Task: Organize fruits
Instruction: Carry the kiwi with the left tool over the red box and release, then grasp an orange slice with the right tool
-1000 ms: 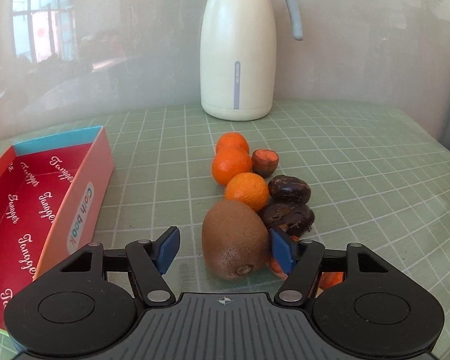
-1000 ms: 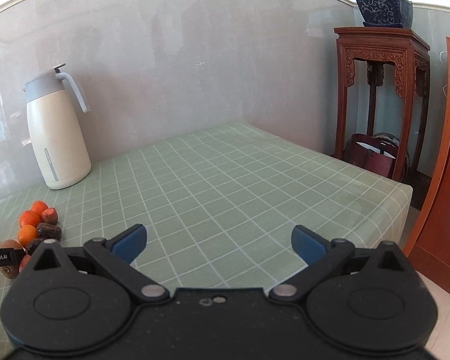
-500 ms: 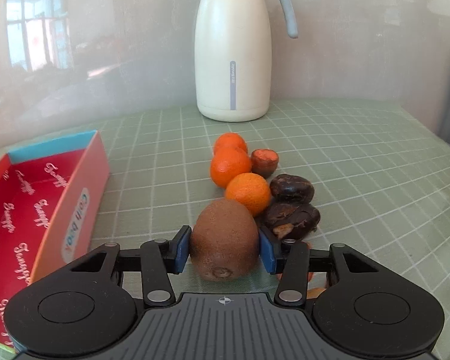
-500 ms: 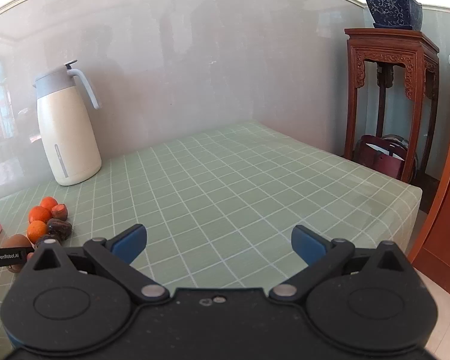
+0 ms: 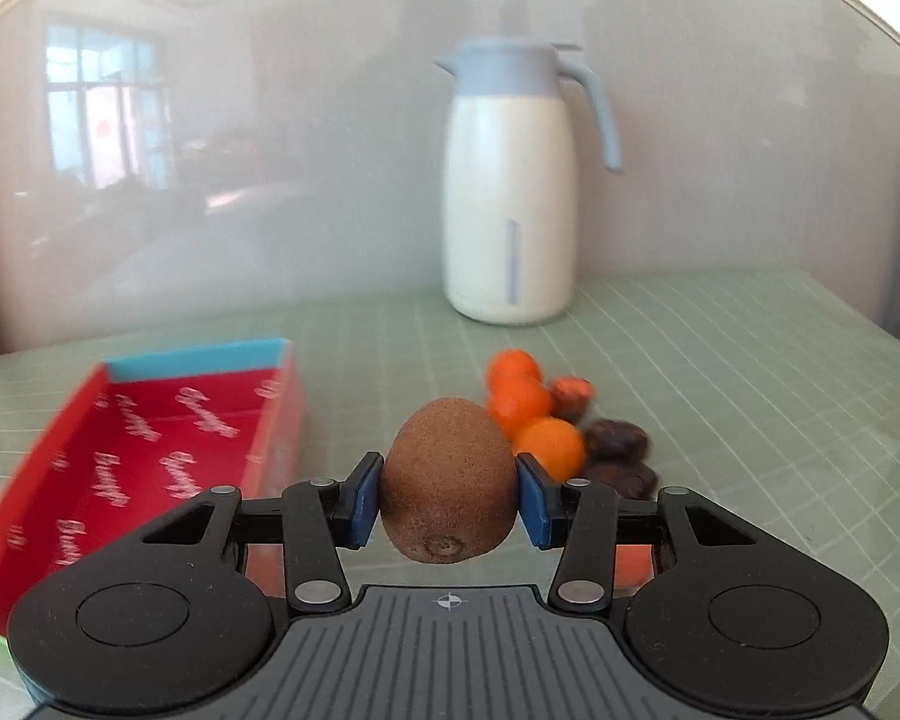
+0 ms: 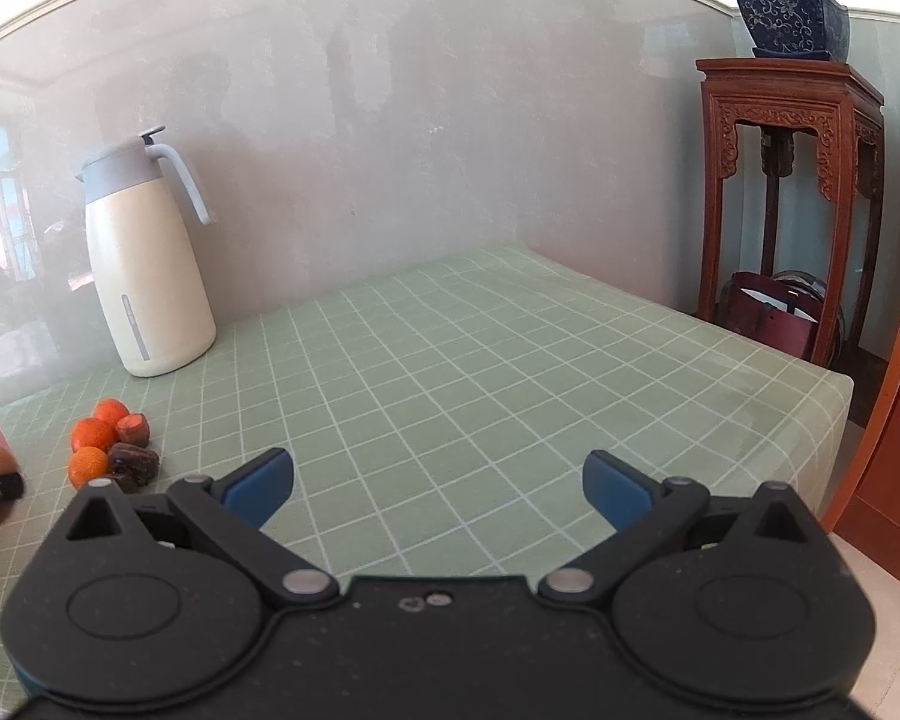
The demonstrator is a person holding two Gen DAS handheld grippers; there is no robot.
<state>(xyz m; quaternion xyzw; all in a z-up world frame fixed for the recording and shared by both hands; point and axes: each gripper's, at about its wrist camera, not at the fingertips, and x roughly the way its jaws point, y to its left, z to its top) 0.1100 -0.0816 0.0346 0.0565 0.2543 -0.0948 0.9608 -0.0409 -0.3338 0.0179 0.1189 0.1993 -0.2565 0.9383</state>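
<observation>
Green checked tablecloth [image 6: 480, 372] over a table set against a pale, glossy wall; cream jug [image 5: 507, 204] with a grey-blue lid at the back.

Left gripper [image 5: 449, 492]: blue pads pressed on both flanks of a kiwi [image 5: 448, 480], jaws narrow around it. Kiwi held with its long axis running away from the gripper, stem end facing the camera. It looks clear of the cloth, though the underside is hard to judge.

Key relation: red box [image 5: 138, 450], open-topped with a blue far wall, lies to the left of the held kiwi and just beside it. Judgement: next move is a short carry leftwards over the near wall, then release. Left hand is the nearer one by far.

Remaining fruit: oranges [image 5: 525, 414] and dark brown fruits [image 5: 615, 456] in a loose cluster right of and behind the kiwi.

Right gripper [image 6: 438, 480]: jaws wide, nothing between them, over bare cloth well apart from the fruit.

Writing: repeated white script on the box lining, too blurred to read. No legible brand on the jug.
</observation>
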